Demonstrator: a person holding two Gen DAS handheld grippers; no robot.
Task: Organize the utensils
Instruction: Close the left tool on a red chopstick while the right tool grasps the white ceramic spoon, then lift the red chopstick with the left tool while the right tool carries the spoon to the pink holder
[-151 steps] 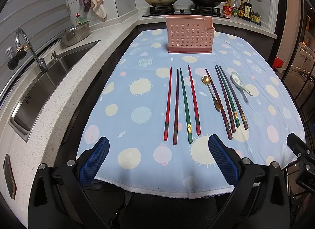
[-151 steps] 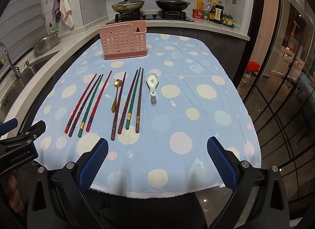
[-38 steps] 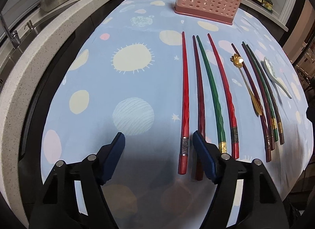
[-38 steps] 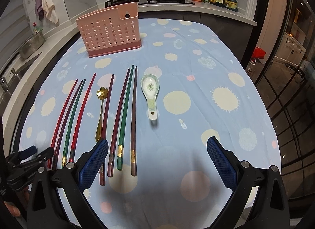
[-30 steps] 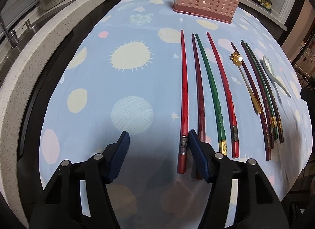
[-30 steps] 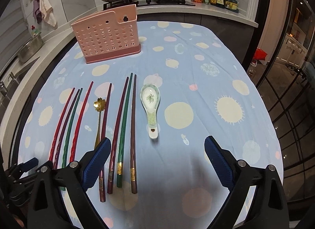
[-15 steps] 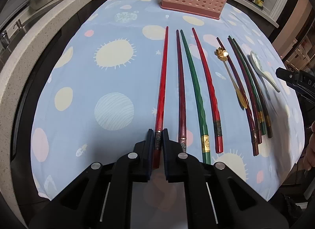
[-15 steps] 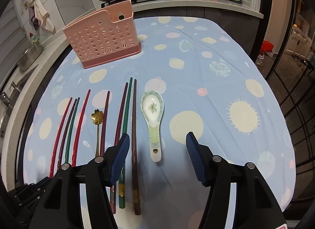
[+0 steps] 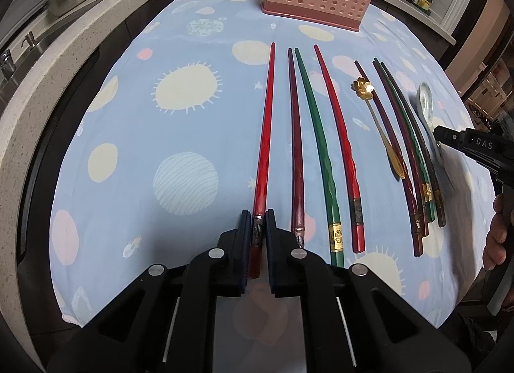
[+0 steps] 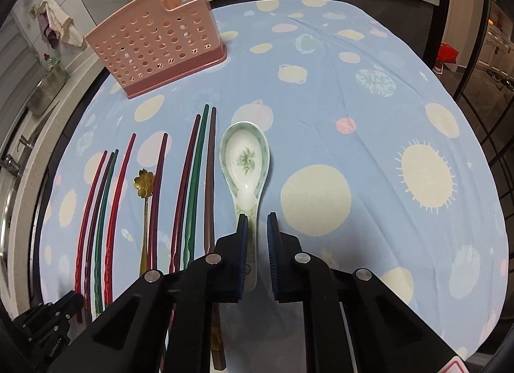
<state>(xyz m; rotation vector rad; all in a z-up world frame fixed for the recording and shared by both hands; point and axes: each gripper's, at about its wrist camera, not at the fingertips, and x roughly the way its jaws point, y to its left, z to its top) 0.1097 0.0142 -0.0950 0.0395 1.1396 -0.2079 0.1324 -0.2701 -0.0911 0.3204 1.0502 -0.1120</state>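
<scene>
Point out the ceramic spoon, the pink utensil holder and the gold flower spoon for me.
ceramic spoon (image 10: 244, 161), right wrist view, middle of the bowl.
pink utensil holder (image 10: 157, 48), right wrist view, perforated front wall.
gold flower spoon (image 9: 363, 88), left wrist view, flower-shaped head.

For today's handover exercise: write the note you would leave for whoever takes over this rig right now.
Left gripper: fingers shut on the thick end of the leftmost red chopstick, which lies on the cloth.
Right gripper: fingers just closed around the handle of the ceramic spoon, which rests on the cloth.
Other chopsticks and the gold spoon lie in a row.
Pink holder looks empty; nothing sorted yet. All utensils remain.
</scene>
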